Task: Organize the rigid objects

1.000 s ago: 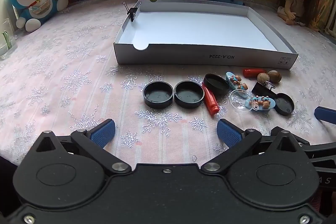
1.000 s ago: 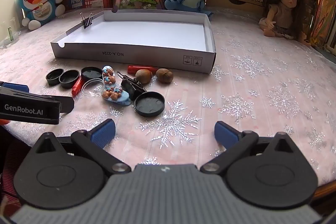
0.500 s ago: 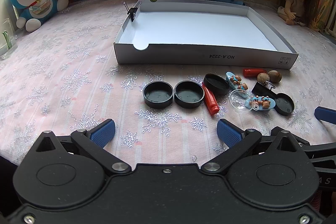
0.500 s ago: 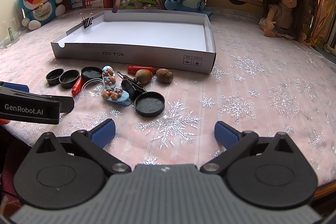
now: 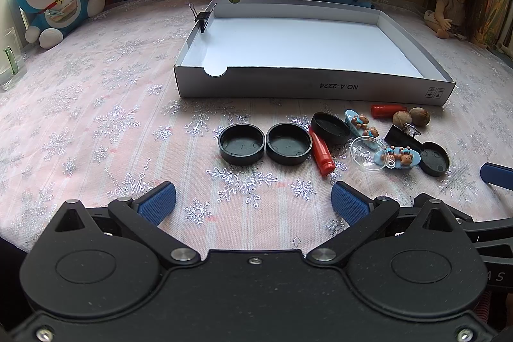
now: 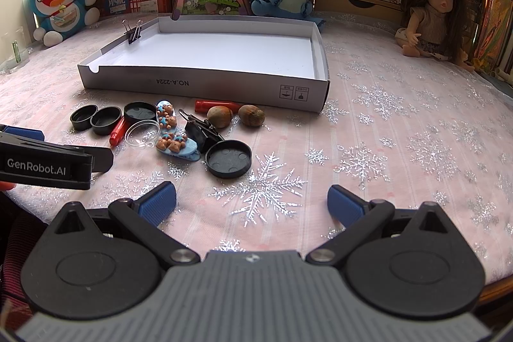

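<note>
Here: four black caps, red tube, white box.

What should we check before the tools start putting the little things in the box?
1. Left tool open and holding nothing: ok.
2. Right tool open and holding nothing: ok.
3. White box has room inside; only a binder clip sits on its wall: ok.
4. Two black caps lie just ahead of the left tool, apart from the pile: ok.
5. Clear dome overlaps the blue bear clip, crowded for a clean grab: not ok.
6. Whether the two nuts would roll if nudged: cannot tell.
</note>
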`<state>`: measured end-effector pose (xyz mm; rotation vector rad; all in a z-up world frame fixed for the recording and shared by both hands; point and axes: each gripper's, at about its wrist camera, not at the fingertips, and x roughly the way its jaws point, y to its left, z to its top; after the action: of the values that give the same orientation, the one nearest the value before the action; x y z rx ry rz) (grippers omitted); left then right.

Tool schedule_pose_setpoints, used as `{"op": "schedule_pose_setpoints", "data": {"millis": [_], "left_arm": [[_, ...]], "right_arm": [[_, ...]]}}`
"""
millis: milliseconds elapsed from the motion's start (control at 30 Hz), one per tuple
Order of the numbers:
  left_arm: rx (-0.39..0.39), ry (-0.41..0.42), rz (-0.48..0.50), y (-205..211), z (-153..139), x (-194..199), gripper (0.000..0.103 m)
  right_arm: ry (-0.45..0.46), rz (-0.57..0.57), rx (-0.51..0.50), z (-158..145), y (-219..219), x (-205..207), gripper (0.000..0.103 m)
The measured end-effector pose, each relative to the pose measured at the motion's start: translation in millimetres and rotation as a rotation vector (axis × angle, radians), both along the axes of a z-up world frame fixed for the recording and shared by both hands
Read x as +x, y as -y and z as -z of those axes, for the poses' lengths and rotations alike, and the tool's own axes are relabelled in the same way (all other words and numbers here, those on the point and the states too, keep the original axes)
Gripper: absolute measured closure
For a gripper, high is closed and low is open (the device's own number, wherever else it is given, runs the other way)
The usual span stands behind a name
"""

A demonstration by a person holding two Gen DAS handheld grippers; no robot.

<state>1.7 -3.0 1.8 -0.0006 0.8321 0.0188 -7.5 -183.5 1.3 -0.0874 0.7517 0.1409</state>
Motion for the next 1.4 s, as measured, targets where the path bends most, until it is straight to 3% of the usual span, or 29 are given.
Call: {"op": "schedule_pose_setpoints", "data": {"millis": [1200,1400], "left_arm": [[-0.001,0.003,0.004,-2.5,-0.7,1.3,0.000],[0.003,0.064,0.033,-8.6,3.7,-4.6,0.000]], "right_arm": [[0.006,-0.002,0.001,4.3,0.4,1.2,0.000],[0.038,-0.017,0.020,5.9,2.8,-2.1,0.000]]}}
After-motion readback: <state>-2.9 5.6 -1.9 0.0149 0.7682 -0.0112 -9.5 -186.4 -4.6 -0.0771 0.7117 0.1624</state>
